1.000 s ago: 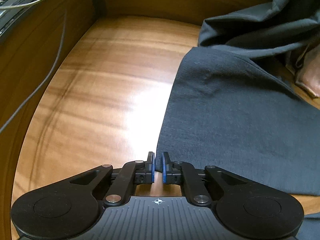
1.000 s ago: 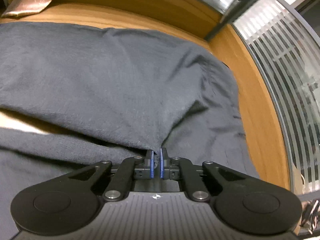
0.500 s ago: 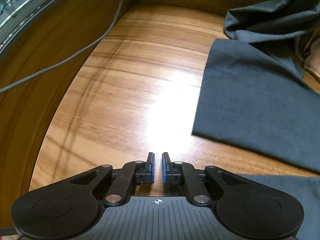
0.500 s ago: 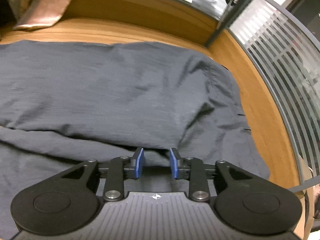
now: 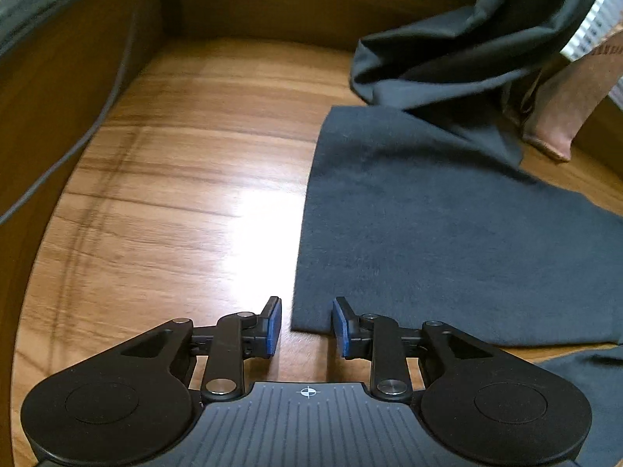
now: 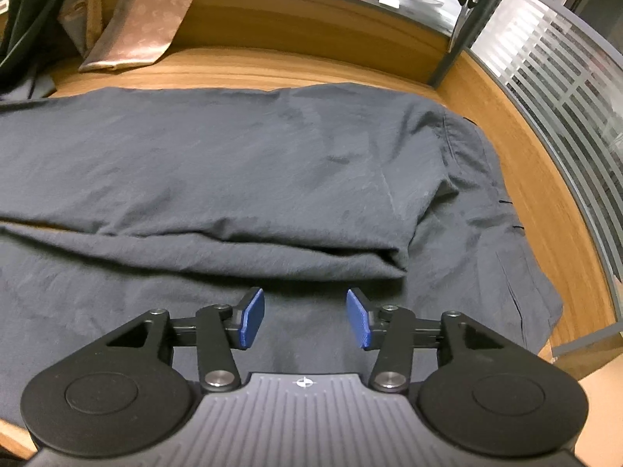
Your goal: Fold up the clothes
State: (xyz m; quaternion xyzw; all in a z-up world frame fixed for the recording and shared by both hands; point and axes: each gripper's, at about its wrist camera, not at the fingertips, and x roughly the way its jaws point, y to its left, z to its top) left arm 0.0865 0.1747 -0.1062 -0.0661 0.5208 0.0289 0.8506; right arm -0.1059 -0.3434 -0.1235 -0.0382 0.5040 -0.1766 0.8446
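1. Here, the left gripper (image 5: 305,325) stands parted and empty at the corner of the dark garment (image 5: 428,233).
2. Right gripper (image 6: 305,319) gapes wide, empty, above the garment's fold on the table (image 5: 175,194).

right gripper (image 6: 305,319): spread wide, empty | dark garment (image 6: 233,179): folded over, on wooden table (image 6: 545,194)

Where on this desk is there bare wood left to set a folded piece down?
The widest bare wood lies between the wooden side wall and the dark garment. A narrower strip runs between the garment's right end and the striped glass partition. The far side is crowded by hanging dark cloth and brown patterned fabric.
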